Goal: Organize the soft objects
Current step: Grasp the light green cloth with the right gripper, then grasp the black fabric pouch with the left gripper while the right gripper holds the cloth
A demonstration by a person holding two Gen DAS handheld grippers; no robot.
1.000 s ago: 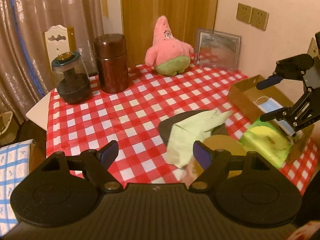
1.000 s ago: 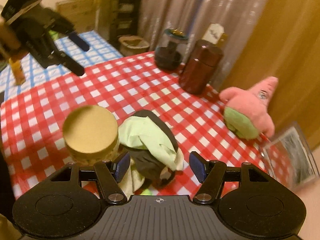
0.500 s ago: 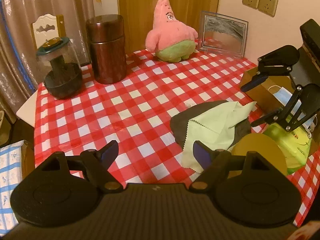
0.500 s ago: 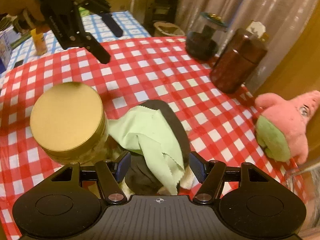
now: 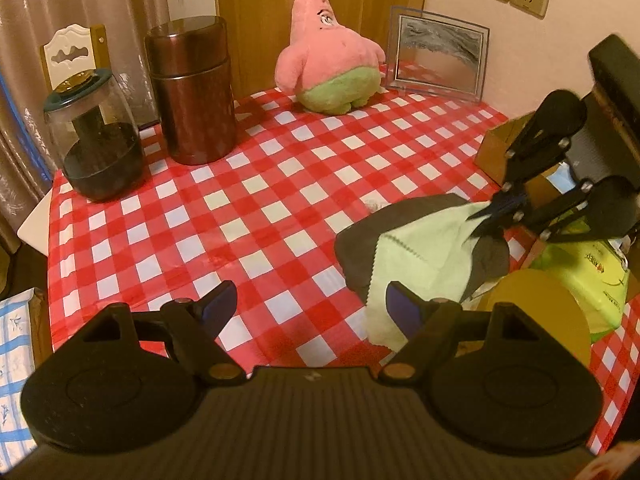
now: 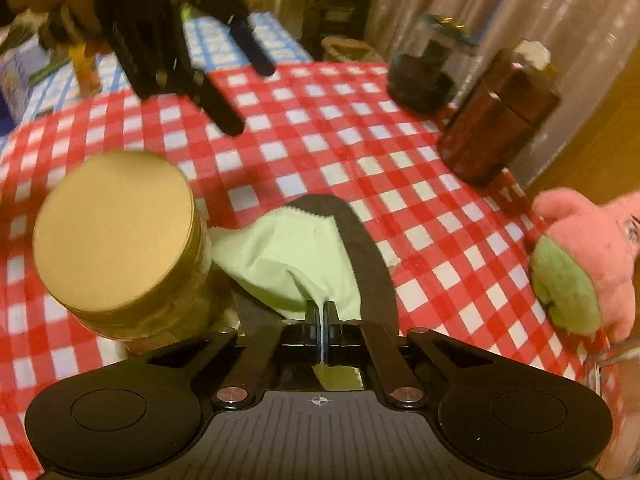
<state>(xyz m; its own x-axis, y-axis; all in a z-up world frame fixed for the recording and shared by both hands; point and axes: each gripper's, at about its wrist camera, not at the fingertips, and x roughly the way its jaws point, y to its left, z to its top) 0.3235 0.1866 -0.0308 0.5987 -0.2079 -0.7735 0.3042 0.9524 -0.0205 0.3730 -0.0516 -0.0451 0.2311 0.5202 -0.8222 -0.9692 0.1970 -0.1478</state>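
Observation:
A light green cloth lies crumpled on a dark grey cloth on the red-checked table. My right gripper is shut, its pads pinching a fold at the green cloth's near edge. My left gripper hangs open over bare tablecloth just left of the cloths, with nothing between its fingers. A pink starfish plush sits upright at the table's far edge.
A gold-lidded jar stands right against the cloths. A brown canister, a glass jar and a picture frame line the back. A cardboard box and a green pack are beside the right gripper.
Both grippers have come lower and nearer the cloths. The right gripper's jaws, open around the green cloth before, have shut on its edge. The left stayed open.

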